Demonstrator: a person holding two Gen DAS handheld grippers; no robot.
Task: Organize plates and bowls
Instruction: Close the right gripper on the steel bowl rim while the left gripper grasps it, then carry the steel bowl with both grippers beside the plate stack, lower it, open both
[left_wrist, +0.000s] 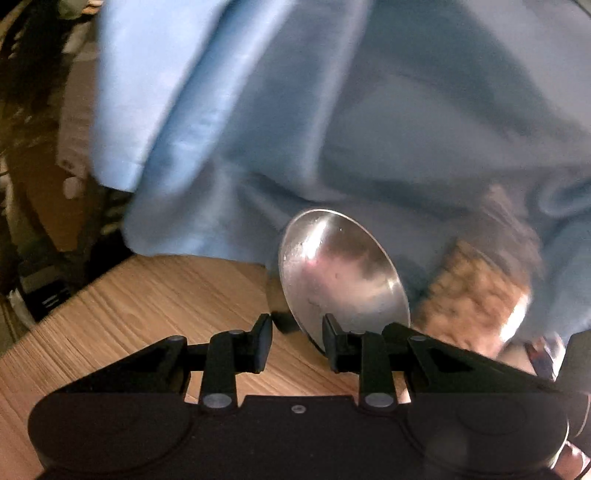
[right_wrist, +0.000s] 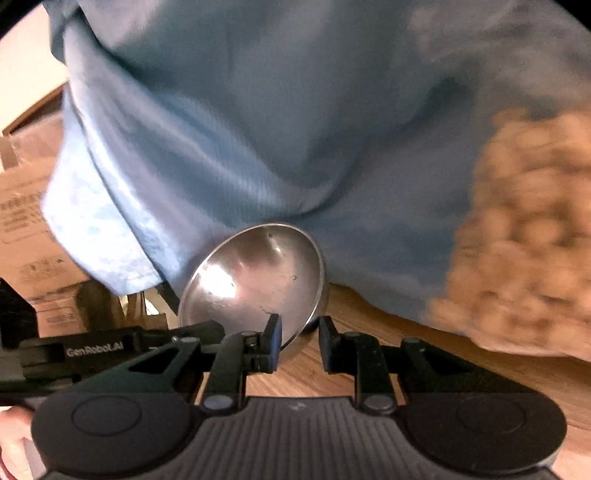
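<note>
- The left gripper (left_wrist: 297, 332) and the right gripper (right_wrist: 299, 334) each seem to pinch a tilted steel bowl (left_wrist: 341, 277) by its rim.
- The carry goes best with both grips kept firm and the bowls held level above the wooden table (left_wrist: 147, 295).

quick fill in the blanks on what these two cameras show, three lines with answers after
1. The bowl gripped by the right gripper is made of ___.
2. The cloth hanging behind it is ___ in colour.
3. The table under the left gripper has a top with a ___ grain.
Missing words: metal; blue; wood
</note>
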